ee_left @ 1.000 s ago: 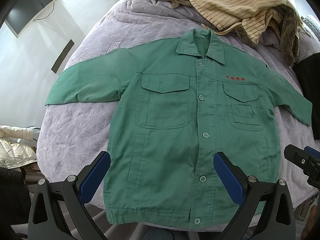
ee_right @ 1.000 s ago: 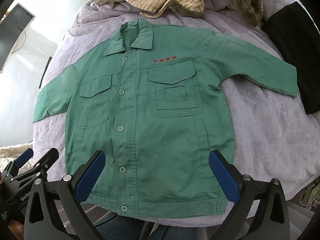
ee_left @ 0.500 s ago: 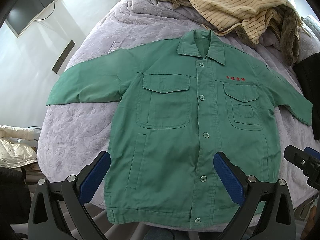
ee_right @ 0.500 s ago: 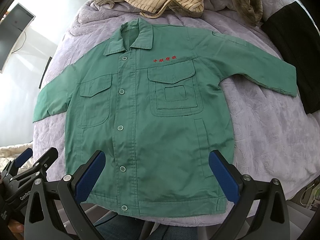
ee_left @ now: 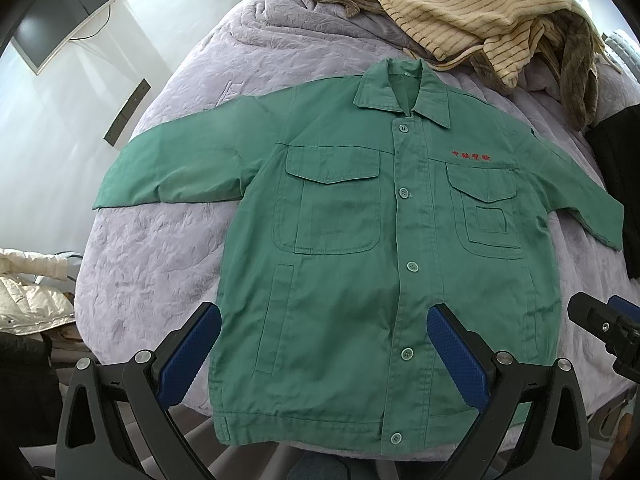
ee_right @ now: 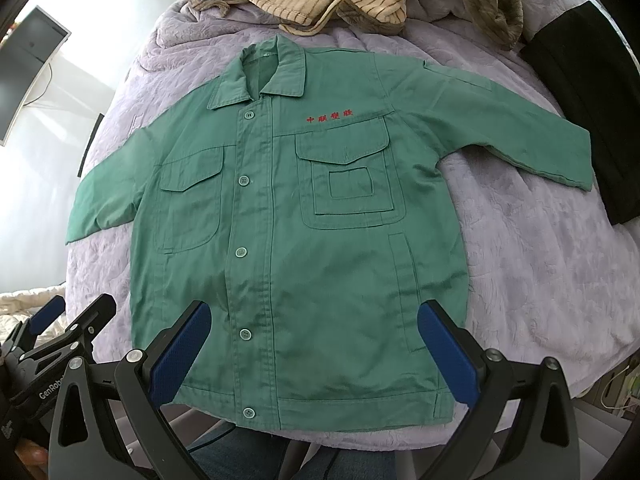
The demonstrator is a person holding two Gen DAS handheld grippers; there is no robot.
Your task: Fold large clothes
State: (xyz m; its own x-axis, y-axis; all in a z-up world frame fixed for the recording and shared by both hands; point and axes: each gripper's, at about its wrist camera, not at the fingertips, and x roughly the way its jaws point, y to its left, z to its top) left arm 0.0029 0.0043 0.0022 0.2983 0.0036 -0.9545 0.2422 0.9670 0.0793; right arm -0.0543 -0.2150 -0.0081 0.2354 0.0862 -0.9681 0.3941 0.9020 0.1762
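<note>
While it lies flat and buttoned, front up, on the lilac bedspread [ee_left: 160, 248], the green jacket [ee_left: 360, 264] has both sleeves spread out to the sides and its collar toward a heap of striped clothes [ee_left: 472, 16]. The left gripper [ee_left: 320, 354] and the right gripper [ee_right: 314, 350] both hang above the hem, jaws wide apart, holding nothing. A black garment [ee_right: 576, 92] lies just beside one cuff.

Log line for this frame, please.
stage: pre-fold | green jacket: flat, buttoned | left gripper: open, empty | right gripper: open, empty
</note>
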